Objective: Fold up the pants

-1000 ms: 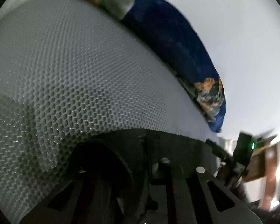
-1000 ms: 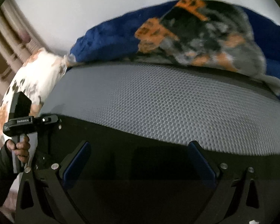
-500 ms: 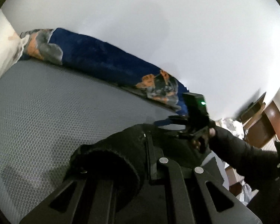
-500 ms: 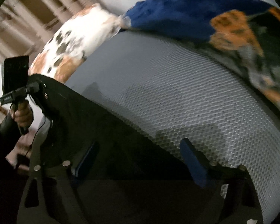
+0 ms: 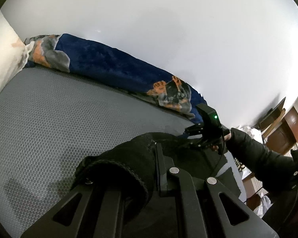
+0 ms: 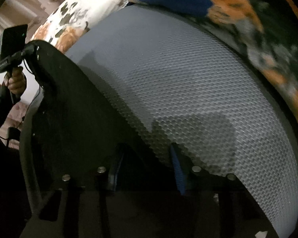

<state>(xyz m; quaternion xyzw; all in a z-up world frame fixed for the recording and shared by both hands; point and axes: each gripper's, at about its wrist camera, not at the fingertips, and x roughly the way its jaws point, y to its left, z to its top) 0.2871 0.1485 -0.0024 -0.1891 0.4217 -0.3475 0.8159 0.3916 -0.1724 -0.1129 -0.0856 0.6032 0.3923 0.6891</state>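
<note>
Black pants point(image 5: 129, 158) lie on a grey honeycomb mattress point(image 5: 49, 119). My left gripper point(image 5: 161, 158) is shut on a thick edge of the pants and holds it lifted off the mattress. The right wrist view shows that lifted corner at the left gripper point(image 6: 33, 48), with the pants point(image 6: 79, 109) sloping down to the right gripper. My right gripper point(image 6: 147, 170) points steeply down over the pants' near edge. Its jaws are closing, and the blue pads point(image 6: 177, 174) stand apart with black cloth between them. From the left view the right gripper point(image 5: 188, 136) sits at the pants' far end.
A blue blanket point(image 5: 113, 69) with an orange and grey print runs along the wall side of the mattress point(image 6: 188, 79). A floral pillow point(image 6: 73, 19) lies at one end. The person's dark sleeve point(image 5: 258, 154) reaches in from the right. Wooden furniture point(image 5: 284, 134) stands beyond.
My left gripper rose with the pants' edge, then held still. My right gripper rolled and tipped down, and its jaws narrowed over the pants' edge.
</note>
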